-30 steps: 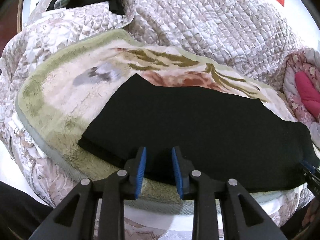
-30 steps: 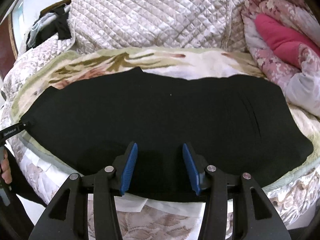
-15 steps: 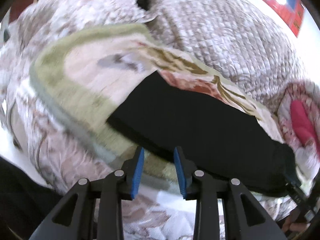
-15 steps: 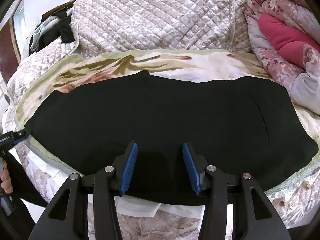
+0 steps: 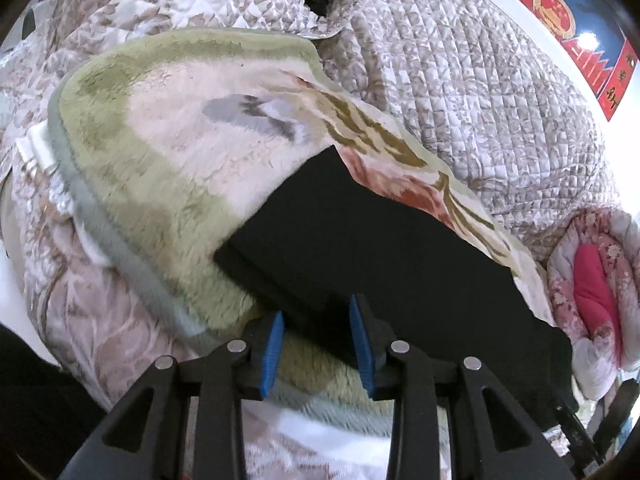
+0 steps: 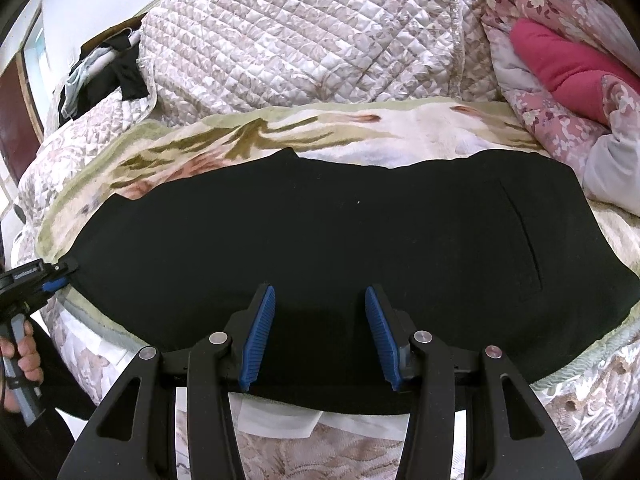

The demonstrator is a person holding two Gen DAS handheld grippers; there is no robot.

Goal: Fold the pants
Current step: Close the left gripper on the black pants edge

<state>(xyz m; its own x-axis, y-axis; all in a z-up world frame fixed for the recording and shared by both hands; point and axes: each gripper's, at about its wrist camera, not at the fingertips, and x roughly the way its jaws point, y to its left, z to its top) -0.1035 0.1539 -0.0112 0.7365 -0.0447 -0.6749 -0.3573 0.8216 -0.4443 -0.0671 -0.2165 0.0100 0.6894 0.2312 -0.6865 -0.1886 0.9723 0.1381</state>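
Pants, black and matte with barely any visible weave, lay flat across the middle of the right wrist frame as one long dark band on a fuzzy blanket, cream with an olive border and a reddish floral print. A faint stitched pocket outline showed toward the right end. Behind it, filling the top of the frame, sat a puffy diamond-quilted bedspread, and a pink floral comforter was bunched up in the upper right.

Right gripper, black arms with ribbed blue pads, sat at lower center with its fingers spread apart, the near hem of the pants in the gap but nothing pinched. Left gripper was also parted, lower center of its own view, hanging over the corner of the pants where it met the blanket; the pads didn't seem to press on the fabric.

Hard to read: folds and seams in the black cloth mostly vanished. At the left edge of the right view, the left gripper and a hand were cut off. A pile of dark clothes in the upper left was just a jumble.
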